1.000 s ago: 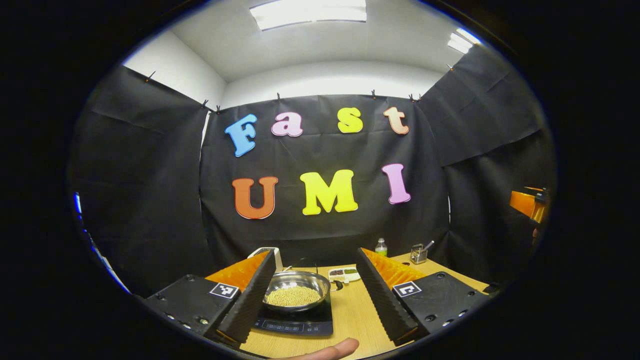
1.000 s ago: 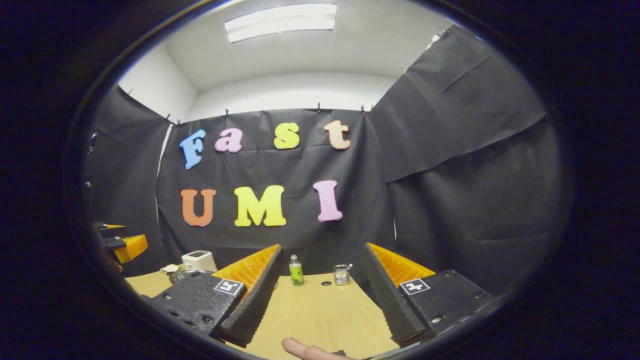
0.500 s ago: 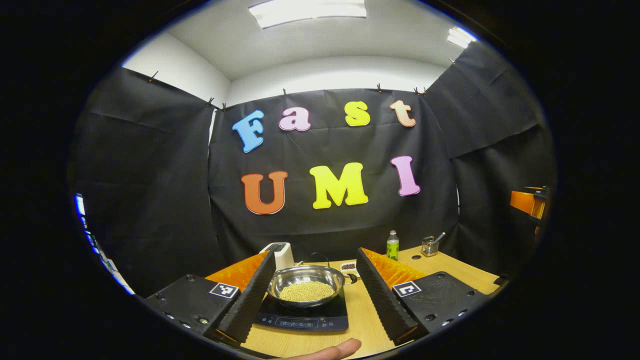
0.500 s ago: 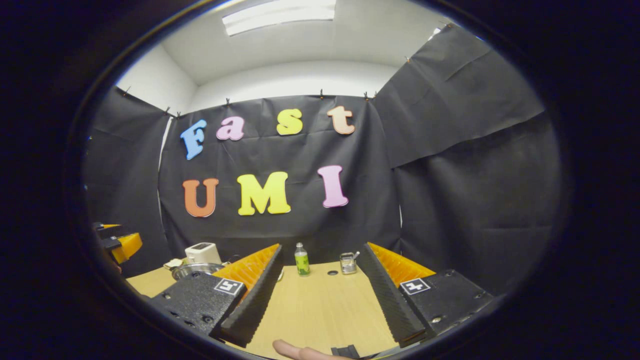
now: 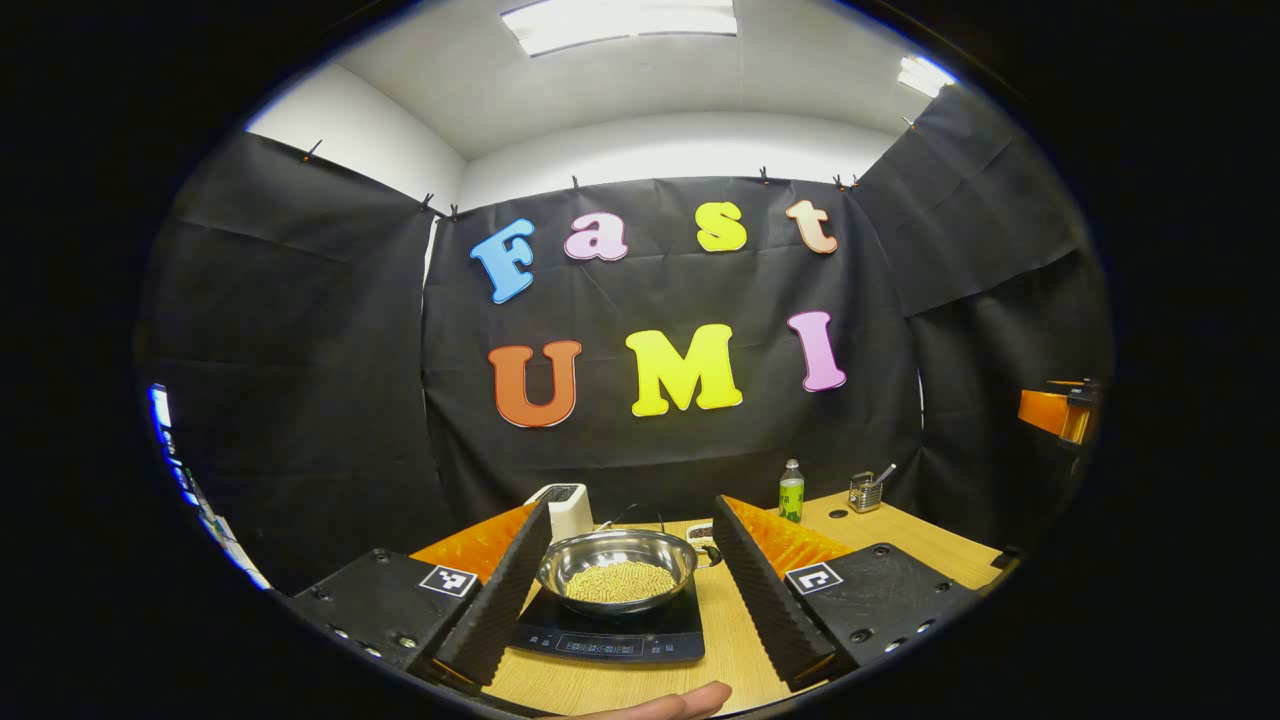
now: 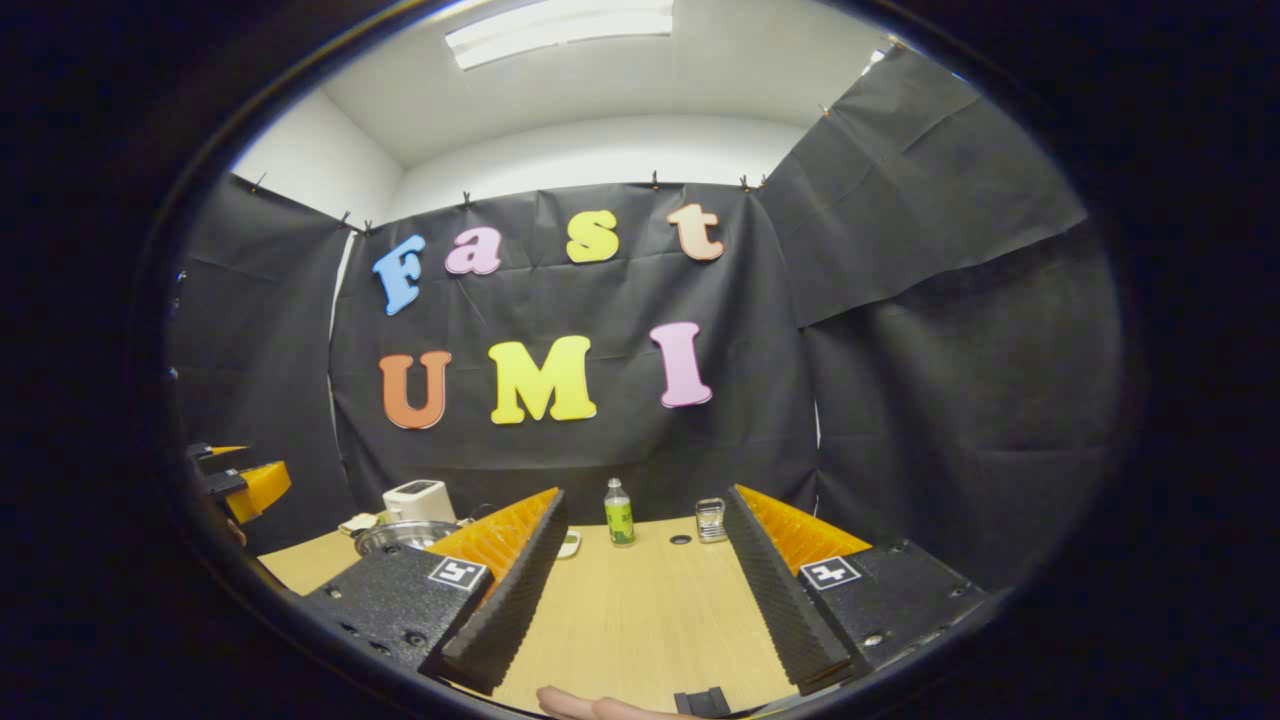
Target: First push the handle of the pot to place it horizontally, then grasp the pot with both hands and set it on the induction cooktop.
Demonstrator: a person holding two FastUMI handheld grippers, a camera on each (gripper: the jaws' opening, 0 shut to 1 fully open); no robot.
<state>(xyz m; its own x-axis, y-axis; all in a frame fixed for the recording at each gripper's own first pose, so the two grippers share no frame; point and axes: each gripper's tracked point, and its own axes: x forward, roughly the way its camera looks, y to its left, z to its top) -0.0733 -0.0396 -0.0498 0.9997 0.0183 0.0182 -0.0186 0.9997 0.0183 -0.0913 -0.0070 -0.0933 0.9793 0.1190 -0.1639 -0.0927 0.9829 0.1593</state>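
The pot [image 5: 617,570] sits on the induction cooktop [image 5: 610,634], so by the look of it the job is done. Over the last second the left gripper [image 5: 622,590] has drawn back and swung a little, and the pot, which sat close against its left finger a second ago, now lies centred in the gap, farther off along the tabletop [image 5: 720,640]. That reads as a retreat after the set-down, not a fresh approach.

The left gripper's fingers [image 5: 495,600] are spread wide with nothing between them; the steel pot, filled with pale pellets, is framed by them but well apart from both. A white appliance [image 5: 566,505] stands just behind it, and a green bottle [image 5: 791,490] stands farther right.

Over in the right gripper view, the right gripper [image 6: 640,600] also has its fingers parted and bare, aimed at open tabletop with the green bottle ahead. The pot's rim [image 6: 400,536] peeks out beyond its left finger, off to the side and not between them. Both tools are free of the pot.
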